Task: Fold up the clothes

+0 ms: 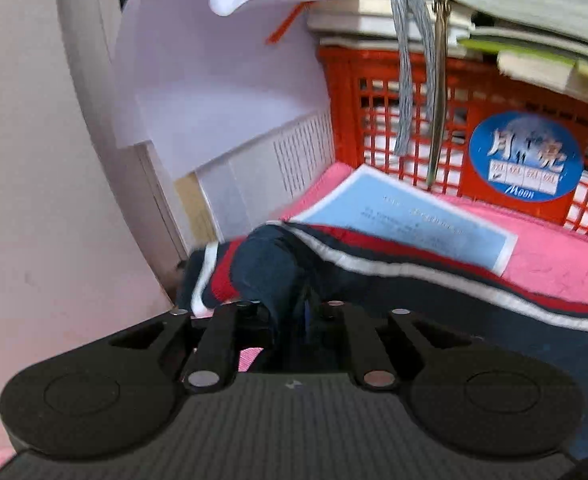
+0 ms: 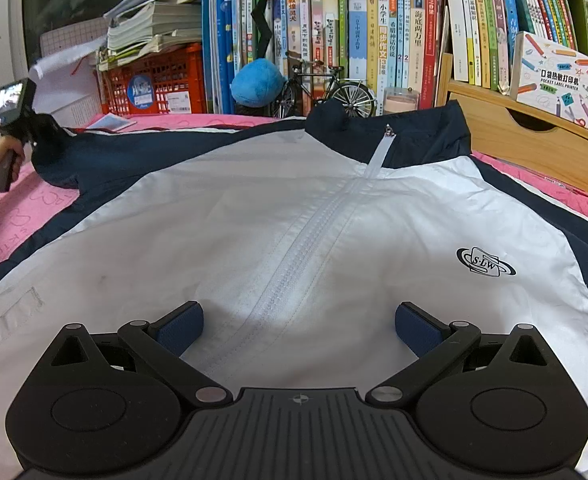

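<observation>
A white jacket [image 2: 294, 208] with navy sleeves, navy collar and a white zip lies front-up on the pink bed cover [image 2: 9, 216]. My right gripper [image 2: 298, 328] hovers over its lower front, open, with nothing between its blue pads [image 2: 181, 326]. At the far left a hand [image 2: 3, 152] holds my left gripper [image 2: 33, 128] at the end of the outstretched sleeve. In the left wrist view, the navy sleeve end [image 1: 269, 268] with red and white stripes bunches up between the narrow jaws of my left gripper [image 1: 294, 312], hiding the pads.
A red crate [image 1: 494, 152] under stacked books stands just beyond the sleeve, with a blue booklet [image 1: 406, 216] lying before it and loose papers [image 1: 213, 80] leaning beside a wall [image 1: 33, 160]. Upright books [image 2: 374, 40], a model bicycle [image 2: 326, 88] and a wooden drawer unit [image 2: 534, 140] line the back.
</observation>
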`<state>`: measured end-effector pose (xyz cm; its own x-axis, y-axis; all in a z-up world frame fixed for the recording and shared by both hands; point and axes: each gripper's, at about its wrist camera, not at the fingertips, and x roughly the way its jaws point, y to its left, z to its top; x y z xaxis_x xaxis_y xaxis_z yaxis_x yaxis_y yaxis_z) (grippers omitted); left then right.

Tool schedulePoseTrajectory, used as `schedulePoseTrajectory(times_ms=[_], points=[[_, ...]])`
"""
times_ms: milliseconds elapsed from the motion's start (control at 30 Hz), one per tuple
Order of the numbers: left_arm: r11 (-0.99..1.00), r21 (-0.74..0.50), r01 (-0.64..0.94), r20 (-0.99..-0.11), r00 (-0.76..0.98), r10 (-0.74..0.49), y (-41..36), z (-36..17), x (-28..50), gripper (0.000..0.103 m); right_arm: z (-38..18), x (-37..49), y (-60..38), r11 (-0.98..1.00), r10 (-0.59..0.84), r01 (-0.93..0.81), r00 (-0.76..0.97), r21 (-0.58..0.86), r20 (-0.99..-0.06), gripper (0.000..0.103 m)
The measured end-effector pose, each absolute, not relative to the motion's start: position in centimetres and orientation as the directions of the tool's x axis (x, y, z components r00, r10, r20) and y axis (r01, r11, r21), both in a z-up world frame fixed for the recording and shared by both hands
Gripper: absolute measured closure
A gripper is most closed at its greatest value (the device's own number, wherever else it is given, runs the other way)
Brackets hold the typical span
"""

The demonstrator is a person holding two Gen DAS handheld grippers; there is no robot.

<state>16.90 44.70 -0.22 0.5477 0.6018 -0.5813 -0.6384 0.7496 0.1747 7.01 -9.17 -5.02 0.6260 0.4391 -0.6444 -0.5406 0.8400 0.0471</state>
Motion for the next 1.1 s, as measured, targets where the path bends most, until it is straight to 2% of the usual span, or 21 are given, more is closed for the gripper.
schedulePoseTrajectory(times_ms=[133, 300, 367, 433, 467, 500, 667, 800, 967, 1033, 1100], points=[[0.73, 0.224, -0.646, -0.565, 0.524, 0.637, 44.6, -0.6, 17.4, 0.077, -5.0, 7.0, -9.2, 0.84, 0.44, -0.541, 0.626, 0.047, -0.645, 0.0], [0.68, 0.196, -0.706, -0.581, 0.476, 0.661, 45.1, 0.0, 17.0, 0.052, -5.0, 7.0, -9.3, 0.839, 0.44, -0.542, 0.625, 0.047, -0.645, 0.0], [0.673, 0.177, -0.718, -0.582, 0.476, 0.66, 44.8, 0.7, 16.6, 0.046, -5.0, 7.0, -9.3, 0.839, 0.44, -0.542, 0.625, 0.047, -0.645, 0.0], [0.678, 0.154, -0.719, -0.56, 0.502, 0.659, 43.9, 1.7, 16.0, 0.039, -5.0, 7.0, -9.3, 0.839, 0.441, -0.543, 0.625, 0.047, -0.645, 0.0], [0.685, 0.137, -0.715, -0.548, 0.521, 0.654, 43.2, 2.3, 15.6, 0.03, -5.0, 7.0, -9.3, 0.839, 0.441, -0.543, 0.624, 0.047, -0.645, 0.0], [0.695, 0.116, -0.71, -0.537, 0.544, 0.645, 42.5, 3.0, 15.3, 0.028, -5.0, 7.0, -9.3, 0.838, 0.441, -0.543, 0.624, 0.047, -0.645, 0.0], [0.804, 0.076, -0.589, -0.489, 0.681, 0.545, 36.3, 6.0, 13.8, 0.028, -5.0, 7.1, -9.3, 0.838, 0.441, -0.543, 0.624, 0.047, -0.645, 0.0], [0.928, 0.095, -0.361, -0.465, 0.808, 0.362, 28.7, 7.1, 12.4, 0.028, -4.9, 7.1, -9.3, 0.84, 0.439, -0.54, 0.625, 0.049, -0.645, 0.0], [0.997, 0.081, 0.009, -0.528, 0.849, 0.035, 18.4, 5.7, 10.6, 0.028, -4.9, 7.1, -9.3, 0.841, 0.439, -0.539, 0.625, 0.05, -0.645, 0.0], [0.988, 0.119, 0.101, -0.553, 0.833, -0.018, 15.1, 4.2, 10.2, 0.026, -5.0, 7.1, -9.3, 0.841, 0.439, -0.539, 0.625, 0.05, -0.645, 0.0], [0.973, 0.18, 0.145, -0.592, 0.806, -0.01, 12.8, 2.1, 10.3, 0.026, -5.0, 7.2, -9.3, 0.84, 0.44, -0.54, 0.625, 0.05, -0.646, 0.0]])
